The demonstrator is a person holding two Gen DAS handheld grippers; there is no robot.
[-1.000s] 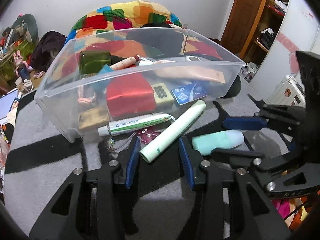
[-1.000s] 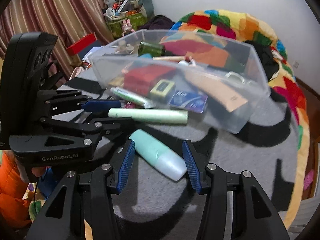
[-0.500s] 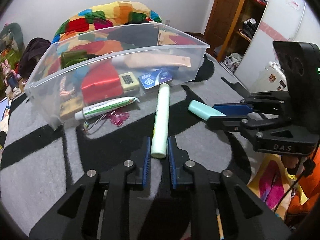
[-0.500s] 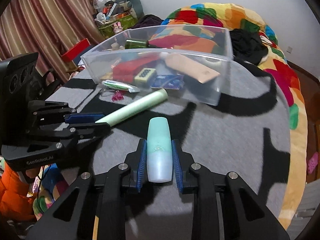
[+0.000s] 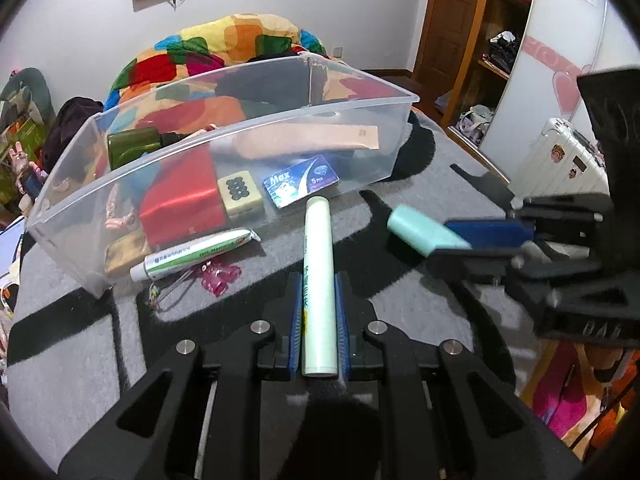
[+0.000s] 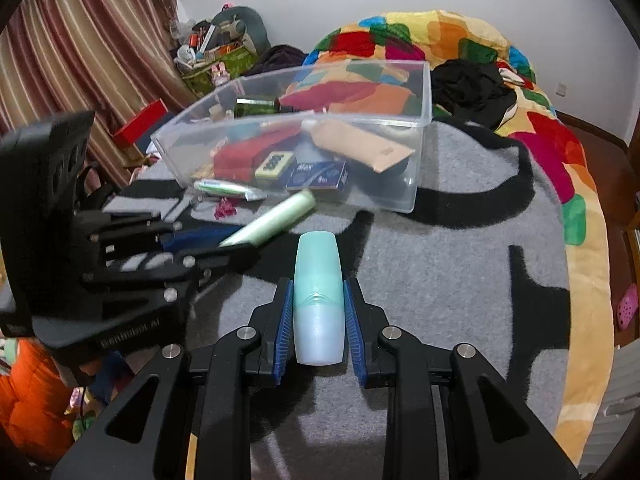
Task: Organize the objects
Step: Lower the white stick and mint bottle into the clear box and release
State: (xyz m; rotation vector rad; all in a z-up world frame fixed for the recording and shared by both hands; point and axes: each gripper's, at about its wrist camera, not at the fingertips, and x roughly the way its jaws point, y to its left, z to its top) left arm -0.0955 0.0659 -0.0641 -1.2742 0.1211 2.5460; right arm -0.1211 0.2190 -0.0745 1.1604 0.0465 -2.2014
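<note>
My left gripper (image 5: 318, 280) is shut on a pale green tube (image 5: 318, 240), which points toward a clear plastic bin (image 5: 360, 120). My right gripper (image 6: 317, 286) is shut on a mint-green bottle (image 6: 318, 264) that sticks out past its fingertips. The two grippers stand side by side over the grey blanket. Each shows in the other's view: the bottle (image 5: 420, 232) at the right, the tube (image 6: 276, 220) at the left. The bin (image 6: 426, 92) holds several items, among them a red box (image 5: 180, 204) and a blue packet (image 5: 300, 186).
A toothpaste tube (image 5: 196, 254) and a pink charm (image 5: 218, 276) lie on the grey blanket (image 6: 460, 280) just in front of the bin. A colourful quilt (image 6: 440, 36) is heaped behind it. A white suitcase (image 5: 560, 160) stands off the bed's right side.
Both pairs of jaws went from open around their items to shut on them. The tube and the bottle now run straight along the fingers, and the bin has swung in both views.
</note>
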